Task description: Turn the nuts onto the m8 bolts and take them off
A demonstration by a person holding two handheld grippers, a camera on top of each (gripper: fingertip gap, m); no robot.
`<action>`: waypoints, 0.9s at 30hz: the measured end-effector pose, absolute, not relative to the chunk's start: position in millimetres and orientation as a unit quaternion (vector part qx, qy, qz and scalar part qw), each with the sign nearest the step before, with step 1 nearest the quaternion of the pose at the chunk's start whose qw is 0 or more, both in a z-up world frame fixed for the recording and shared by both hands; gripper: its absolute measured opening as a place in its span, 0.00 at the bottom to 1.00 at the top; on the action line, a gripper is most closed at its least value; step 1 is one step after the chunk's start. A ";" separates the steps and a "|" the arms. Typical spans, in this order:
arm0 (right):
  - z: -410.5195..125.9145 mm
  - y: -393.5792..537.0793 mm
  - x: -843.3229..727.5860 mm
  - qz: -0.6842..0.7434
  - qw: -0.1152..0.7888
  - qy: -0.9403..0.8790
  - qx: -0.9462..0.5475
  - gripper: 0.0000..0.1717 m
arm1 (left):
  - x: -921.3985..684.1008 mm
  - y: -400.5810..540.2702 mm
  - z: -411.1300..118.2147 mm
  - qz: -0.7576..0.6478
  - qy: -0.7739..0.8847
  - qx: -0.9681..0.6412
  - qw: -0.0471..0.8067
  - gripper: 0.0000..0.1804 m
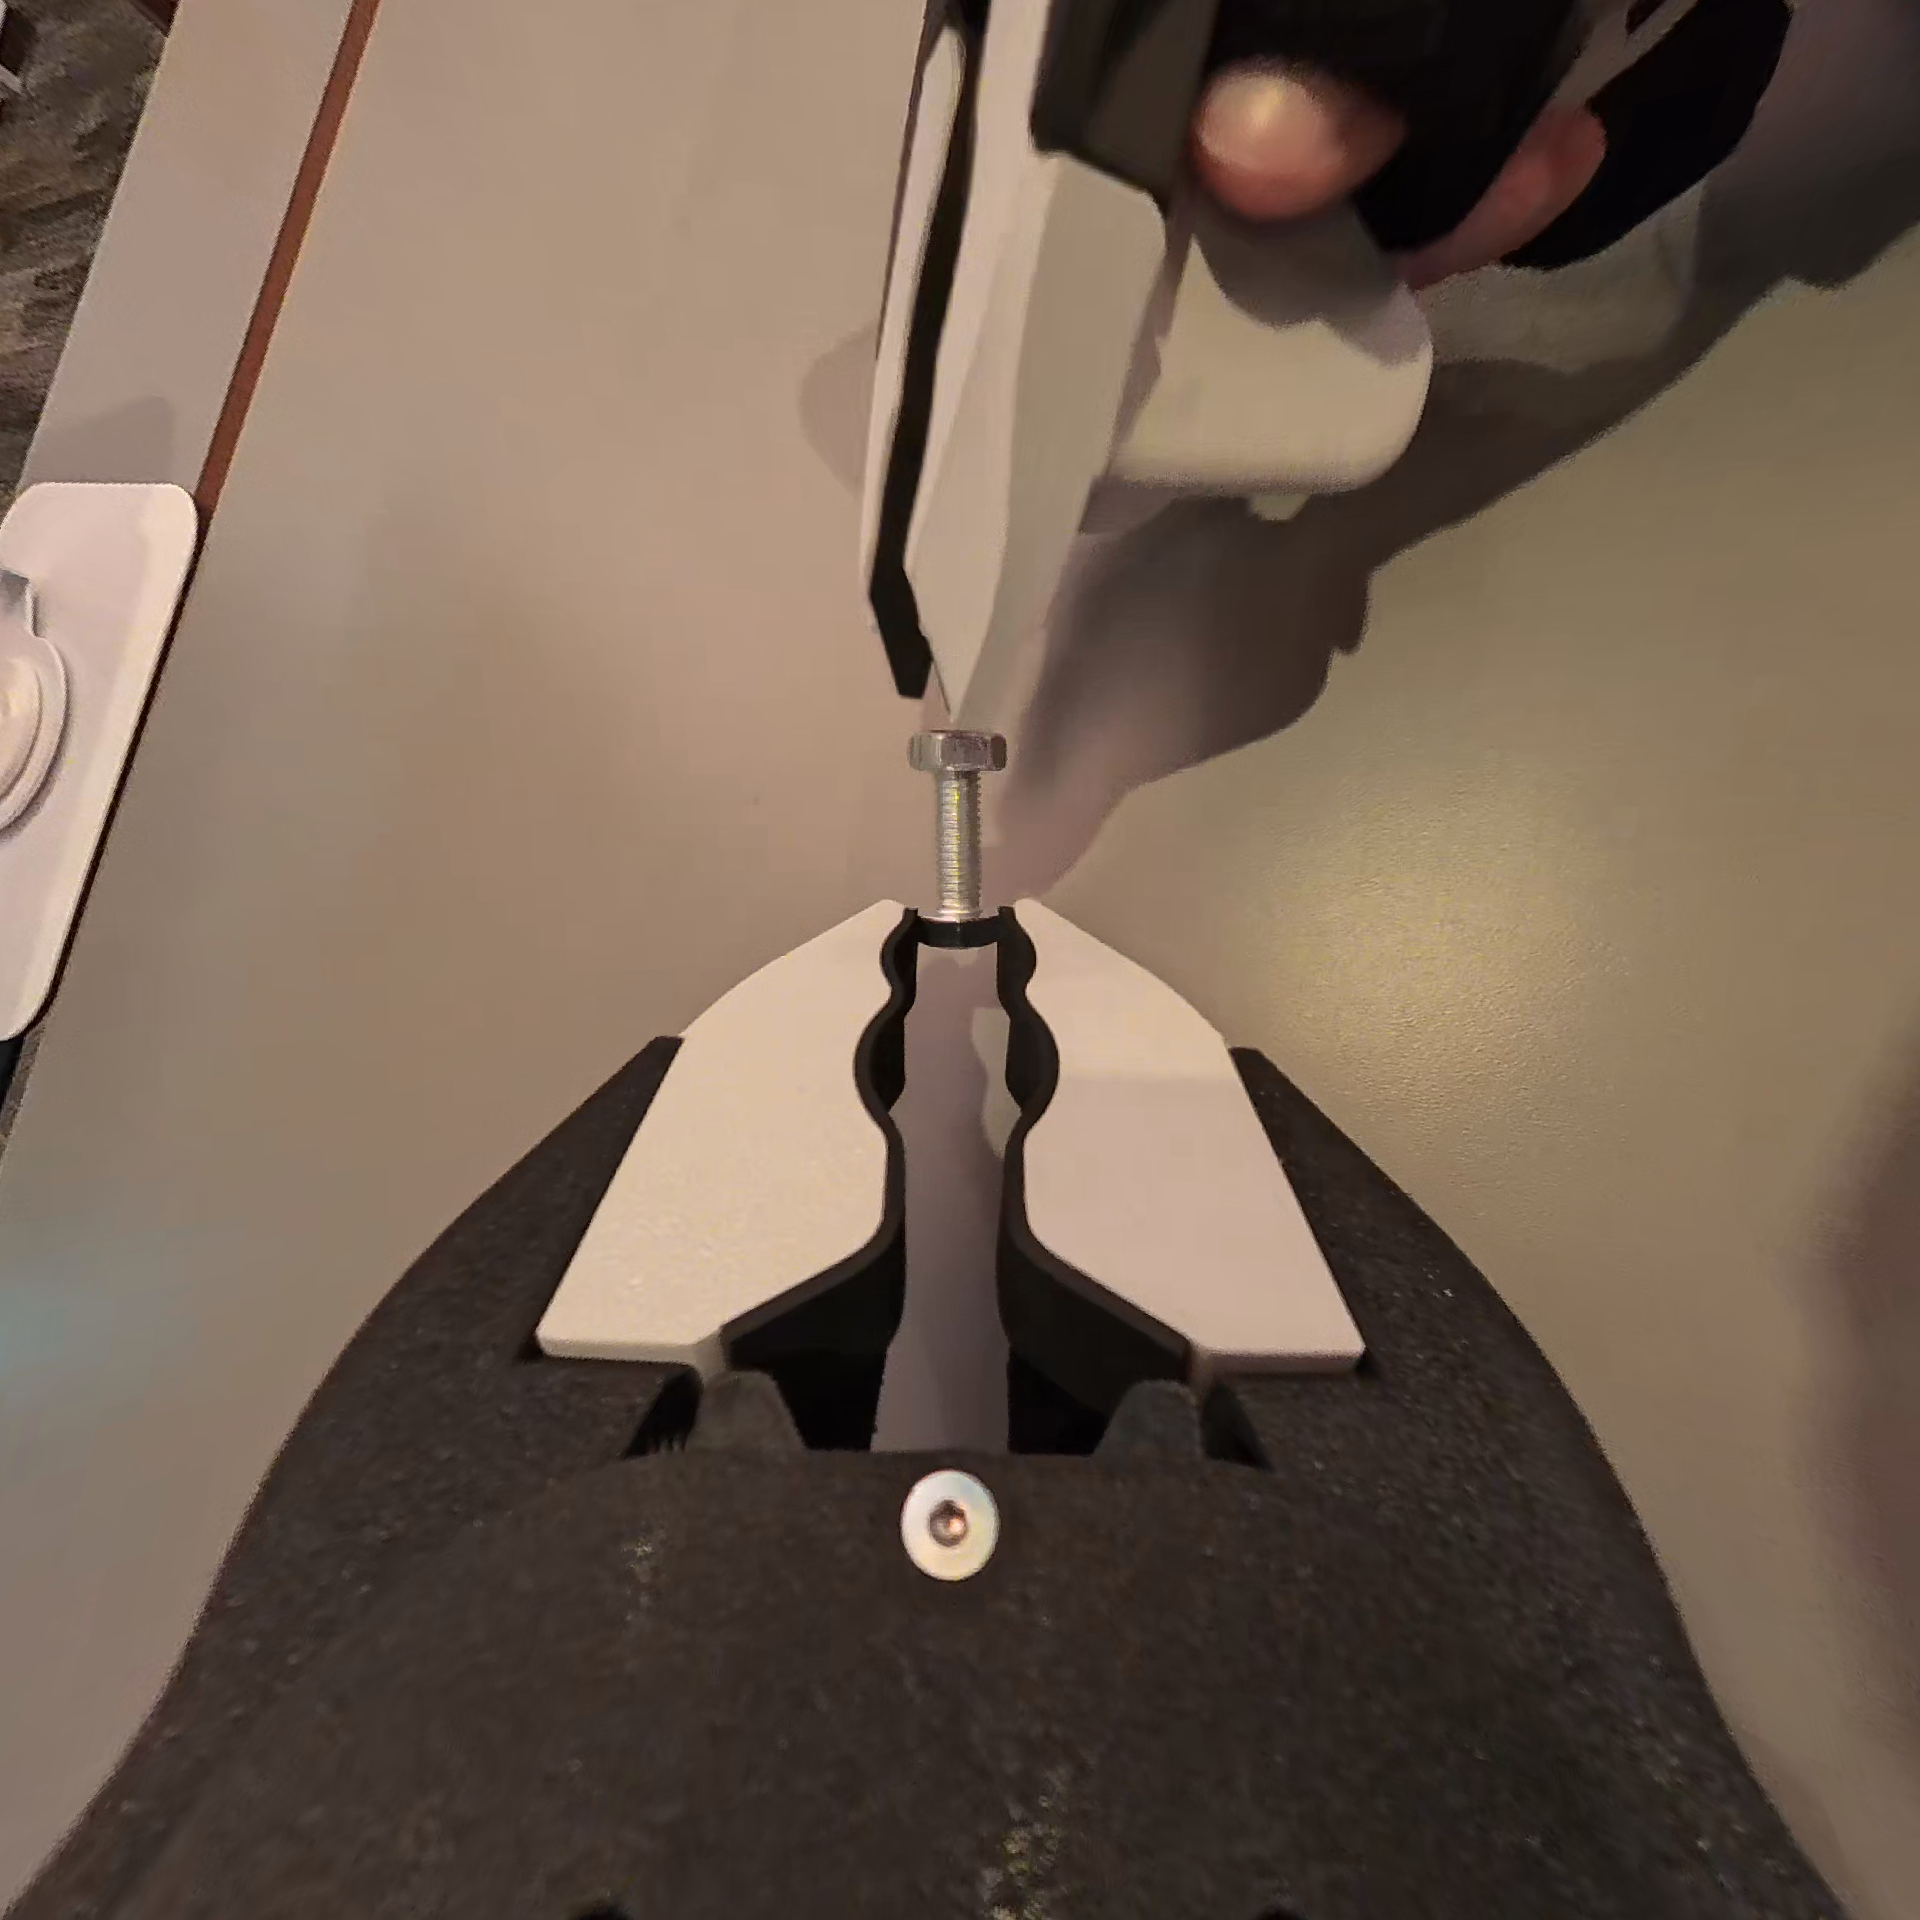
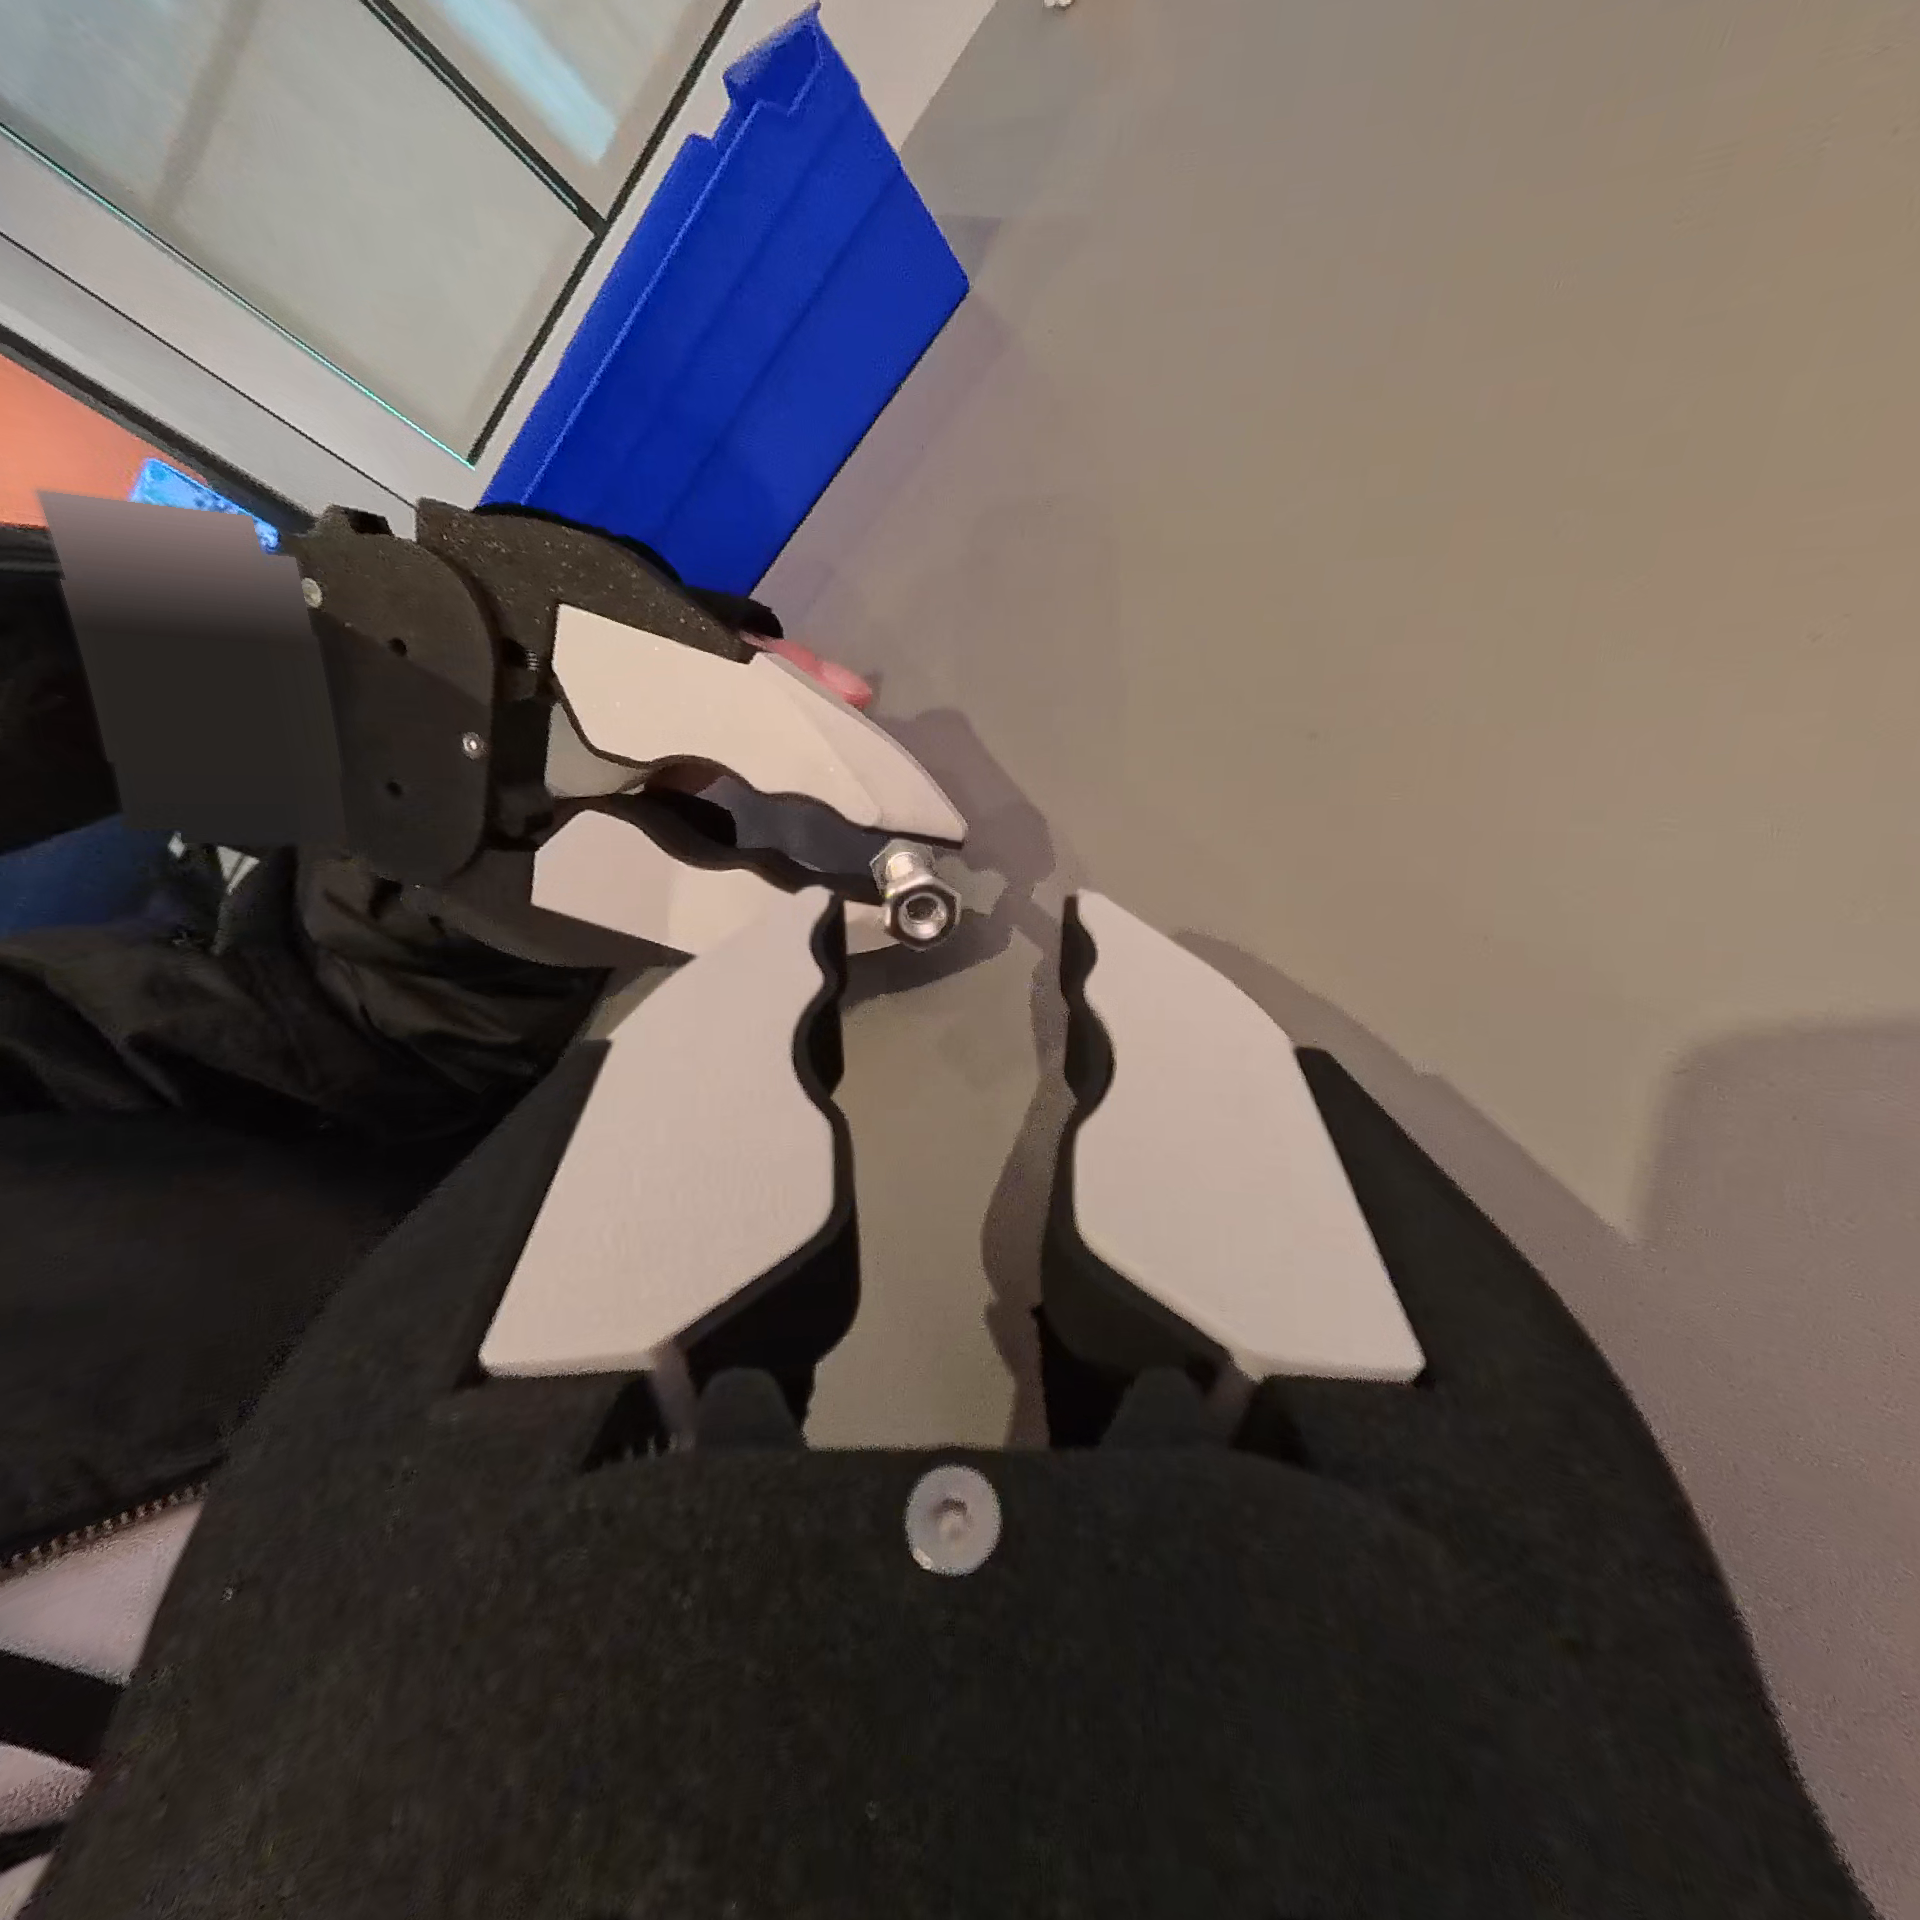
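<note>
L gripper (image 1: 958, 920) jaws nearly closed, pinching the bolt (image 1: 957, 831) at one end; nut (image 2: 921, 914) on the other end. R gripper (image 2: 951, 920) jaws spread wide, holding nothing, just beside nut, above desk (image 2: 1455, 520).

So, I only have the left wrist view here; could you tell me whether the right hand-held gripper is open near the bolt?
Observer: Yes, the right hand-held gripper is open, its fingers well apart.
Operator: Thank you. Is the nut in between them?
Observer: The nut sits at the mouth of the gap, end-on to the camera. Neither pad presses on it.
Operator: And is there anything behind the left one?
Observer: A blue bin stands on the table behind the left hand-held gripper, which holds the bolt.
</note>
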State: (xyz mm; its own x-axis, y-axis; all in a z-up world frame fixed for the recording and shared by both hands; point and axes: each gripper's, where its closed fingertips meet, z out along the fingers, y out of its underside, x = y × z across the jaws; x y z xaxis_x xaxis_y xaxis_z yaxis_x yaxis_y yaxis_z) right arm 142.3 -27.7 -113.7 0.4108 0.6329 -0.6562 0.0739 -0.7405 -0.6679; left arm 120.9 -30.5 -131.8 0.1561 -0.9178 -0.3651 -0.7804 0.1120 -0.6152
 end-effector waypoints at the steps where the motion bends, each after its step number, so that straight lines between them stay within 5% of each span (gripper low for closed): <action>1: -114.6 -29.0 140.1 0.493 0.281 -0.230 -0.791 0.22 | 121.4 -30.7 -131.1 -0.093 0.642 -0.660 0.378 0.08; 5: -116.0 -37.3 133.6 0.494 0.267 -0.261 -0.785 0.08 | 121.7 -31.7 -129.9 -0.097 0.641 -0.660 0.379 0.08; 16: -81.8 -69.4 138.9 0.385 0.412 -0.526 -0.637 0.08 | 127.0 -69.2 -121.2 -0.244 0.649 -0.651 0.309 0.08; 27: -106.3 -47.4 176.0 0.227 0.410 -0.511 -0.721 0.08 | 123.5 -55.1 -122.8 -0.212 0.636 -0.664 0.331 0.08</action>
State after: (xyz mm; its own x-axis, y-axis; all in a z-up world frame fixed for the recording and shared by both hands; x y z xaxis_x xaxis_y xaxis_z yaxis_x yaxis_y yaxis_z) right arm 176.0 -47.4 -106.3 0.3758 0.9221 0.0920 0.5507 -0.1424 -0.8225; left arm 123.5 -55.1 -122.8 0.1015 -0.9848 -0.1406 -0.7043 0.0286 -0.7093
